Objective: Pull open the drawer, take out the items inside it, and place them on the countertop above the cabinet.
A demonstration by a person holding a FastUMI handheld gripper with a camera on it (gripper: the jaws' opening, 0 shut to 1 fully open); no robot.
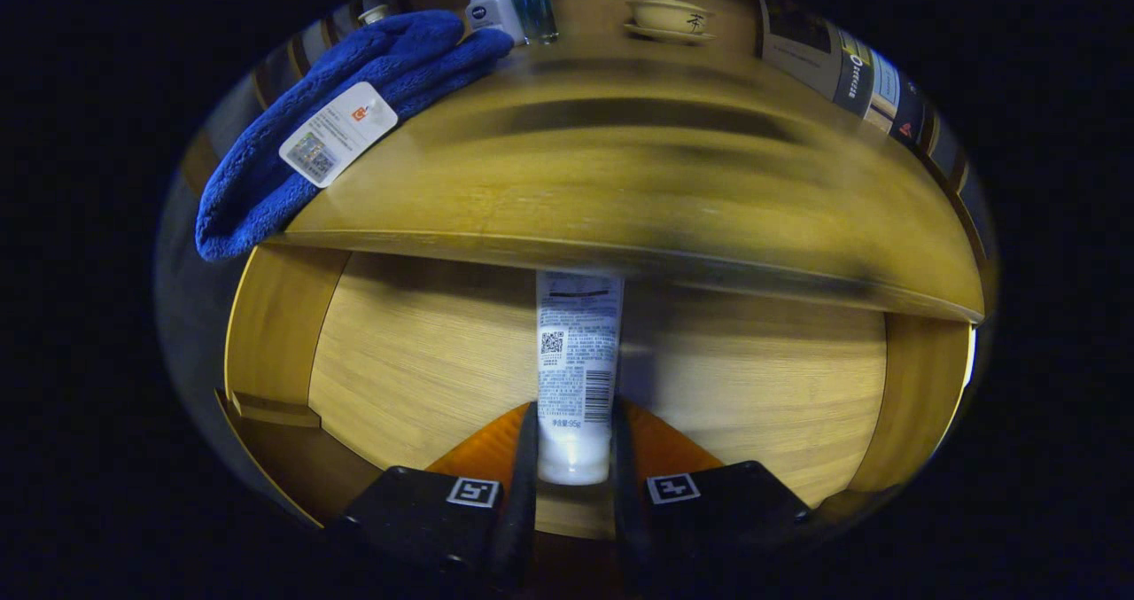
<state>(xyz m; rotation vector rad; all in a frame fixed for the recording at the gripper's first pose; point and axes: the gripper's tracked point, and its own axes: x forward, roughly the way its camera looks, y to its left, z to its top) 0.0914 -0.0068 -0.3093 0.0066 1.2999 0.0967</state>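
1. Wooden countertop (620, 175) — blue towel (354, 112) draped over its left edge; bottles and a teacup along the back.
2. Gripper (573, 440) fingers clamp a white tube (576, 361) inside the open drawer (416, 361) — the tube's far end is hidden under the countertop's front edge.

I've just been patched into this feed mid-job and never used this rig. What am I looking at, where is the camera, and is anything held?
The camera rides on a hand-held two-finger gripper and looks forward along its fingers. Both fingers press the sides of a white tube, lying in the open wooden drawer. Above the drawer is the countertop. On it sit a blue towel hanging over its edge, a small white bottle, a blue-capped clear bottle and a lidded teacup on a saucer.
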